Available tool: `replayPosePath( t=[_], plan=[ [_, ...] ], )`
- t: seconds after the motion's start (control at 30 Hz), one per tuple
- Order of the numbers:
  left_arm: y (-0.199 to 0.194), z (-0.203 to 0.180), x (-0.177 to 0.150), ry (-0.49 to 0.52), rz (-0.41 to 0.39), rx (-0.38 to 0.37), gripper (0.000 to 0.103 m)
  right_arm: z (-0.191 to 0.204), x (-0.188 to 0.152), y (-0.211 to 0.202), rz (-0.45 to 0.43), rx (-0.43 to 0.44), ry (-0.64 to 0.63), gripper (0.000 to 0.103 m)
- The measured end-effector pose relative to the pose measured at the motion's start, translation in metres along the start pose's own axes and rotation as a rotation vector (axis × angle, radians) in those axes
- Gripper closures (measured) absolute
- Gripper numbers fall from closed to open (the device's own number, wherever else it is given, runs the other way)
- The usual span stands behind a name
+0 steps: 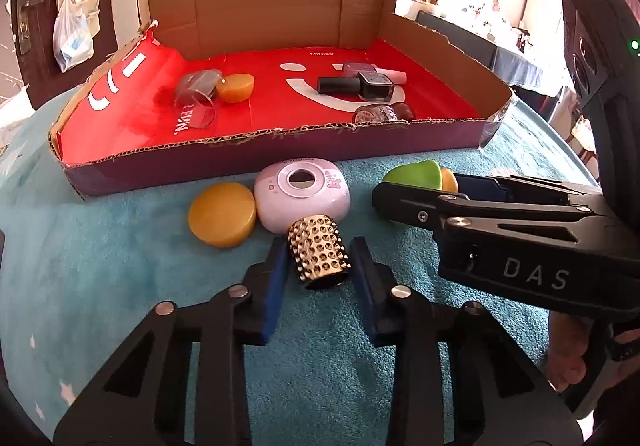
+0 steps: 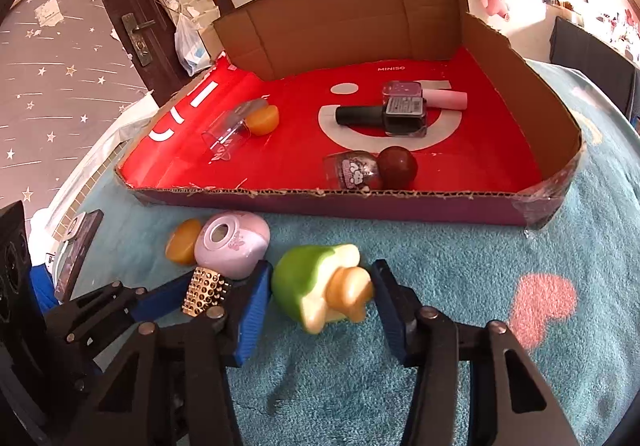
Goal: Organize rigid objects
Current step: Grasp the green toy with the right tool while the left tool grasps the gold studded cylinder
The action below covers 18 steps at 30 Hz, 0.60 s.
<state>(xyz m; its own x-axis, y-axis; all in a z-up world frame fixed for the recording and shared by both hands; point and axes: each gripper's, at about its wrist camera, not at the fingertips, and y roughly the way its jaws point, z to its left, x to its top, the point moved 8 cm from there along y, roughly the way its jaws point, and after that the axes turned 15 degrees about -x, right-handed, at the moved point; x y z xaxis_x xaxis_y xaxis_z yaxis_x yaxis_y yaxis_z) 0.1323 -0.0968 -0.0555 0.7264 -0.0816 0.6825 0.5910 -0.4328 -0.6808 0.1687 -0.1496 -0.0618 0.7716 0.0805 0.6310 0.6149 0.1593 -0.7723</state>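
While the left claw (image 1: 320, 266) pinches the studded gold cap (image 1: 320, 254), the right claw (image 2: 320, 298) straddles the green toy (image 2: 316, 282), pads apart.

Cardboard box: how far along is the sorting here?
Done: nail polish bottles, a clear cup and an orange piece lie in the cardboard box. In hand: the left gripper is shut on the gold studded cylinder; the right gripper brackets the green toy, grip unclear. Left: the yellow disc and pink device sit on the towel.
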Motion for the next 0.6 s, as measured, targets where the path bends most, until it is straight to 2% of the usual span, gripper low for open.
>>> replayPosePath(
  t=[0.13,0.37,0.6],
  plan=[
    [-0.005,0.003,-0.002,-0.014,-0.006,-0.017,0.079,-0.002,-0.001,-0.001,0.005,0.009,0.018,0.049],
    [-0.025,0.012,-0.002,-0.016,-0.039,0.009,0.079,-0.011,-0.004,-0.011,0.000,0.033,0.079,0.050],
    [-0.044,0.030,0.000,-0.049,-0.069,0.025,0.079,-0.016,-0.009,-0.033,-0.040,0.044,0.114,0.050]
  ],
)
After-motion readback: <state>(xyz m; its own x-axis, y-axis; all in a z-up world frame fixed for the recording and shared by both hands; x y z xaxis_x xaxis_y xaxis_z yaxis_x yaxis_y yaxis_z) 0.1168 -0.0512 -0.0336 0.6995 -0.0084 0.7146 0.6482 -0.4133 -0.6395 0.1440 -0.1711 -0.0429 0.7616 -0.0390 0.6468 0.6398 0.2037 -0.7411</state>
